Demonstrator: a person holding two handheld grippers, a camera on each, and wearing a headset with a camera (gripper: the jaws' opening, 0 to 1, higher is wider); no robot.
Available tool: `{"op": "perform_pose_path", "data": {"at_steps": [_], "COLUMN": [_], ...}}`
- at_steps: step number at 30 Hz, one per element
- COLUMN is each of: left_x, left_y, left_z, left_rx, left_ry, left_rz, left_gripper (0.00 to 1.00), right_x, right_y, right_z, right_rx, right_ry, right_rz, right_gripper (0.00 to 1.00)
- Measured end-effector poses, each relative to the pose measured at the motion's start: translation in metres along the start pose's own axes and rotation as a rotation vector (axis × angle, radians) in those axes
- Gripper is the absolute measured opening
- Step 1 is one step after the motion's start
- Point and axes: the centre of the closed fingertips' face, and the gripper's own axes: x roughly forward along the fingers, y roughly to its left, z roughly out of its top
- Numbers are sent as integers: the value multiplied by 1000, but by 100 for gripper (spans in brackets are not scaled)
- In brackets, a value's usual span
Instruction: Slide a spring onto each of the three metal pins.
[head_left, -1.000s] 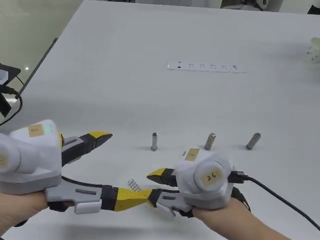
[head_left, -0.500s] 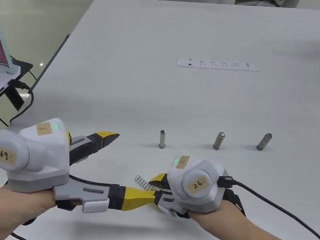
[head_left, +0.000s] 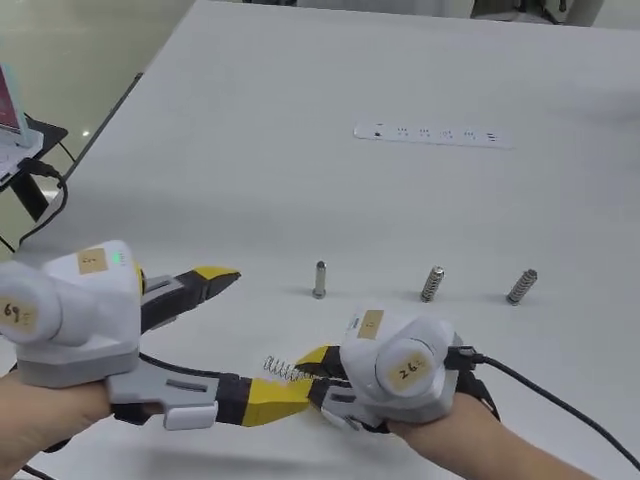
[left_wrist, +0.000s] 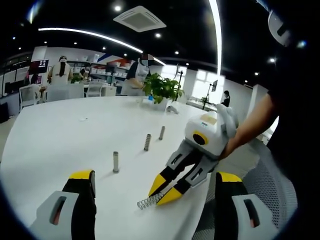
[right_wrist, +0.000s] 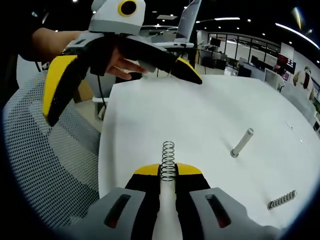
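My right gripper (head_left: 318, 366) is shut on one end of a small coil spring (head_left: 281, 368), which sticks out past its yellow tips low over the white table; the spring (right_wrist: 168, 155) stands straight up between the shut jaws (right_wrist: 168, 171). A bare metal pin (head_left: 319, 280) stands upright ahead. To its right are two pins wearing springs (head_left: 431, 284) (head_left: 520, 287). My left gripper (head_left: 255, 330) is open, its jaws spread wide on either side of the spring. From the left gripper view, the right gripper (left_wrist: 161, 192) holds the spring (left_wrist: 148, 201), with the bare pin (left_wrist: 115, 162) behind.
A white power strip (head_left: 432, 134) lies further back on the table (head_left: 250, 150). The table's left edge drops to a floor with cables and a device (head_left: 20, 140). A mesh chair (right_wrist: 45, 165) sits beside the near table edge.
The right gripper's jaws, open a second ago beside the spring lying on the table, have closed on its end. The left gripper has stayed open. The camera shifted slightly.
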Motion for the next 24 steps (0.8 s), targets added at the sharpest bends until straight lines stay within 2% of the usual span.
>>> {"op": "perform_pose_path", "data": {"at_steps": [4,9,14,21,24], "left_x": [6,16,25,39,45], "left_y": [-4,-11,-15,-16,-17], "left_z": [4,3,7,13,14], "left_rx": [3,7,9,38,45], "left_ry": [-10,1,-4,-9,-9], "left_rz": [-8,-28,-40,-59,-73], "left_gripper": [96,93,91,81,74], "right_x": [-18,-40,-56,-76,-82], "right_y": [-9,-23,-34,-37,-38], "right_z": [0,-2,-3,1,3], "right_rx": [-17,-27,-38,-81,-93], "right_ry": [-6,-13,-21,-46,-55], "right_rz": [-9,-13,-15,36,50], "right_gripper": [8,8,8,8,8]}}
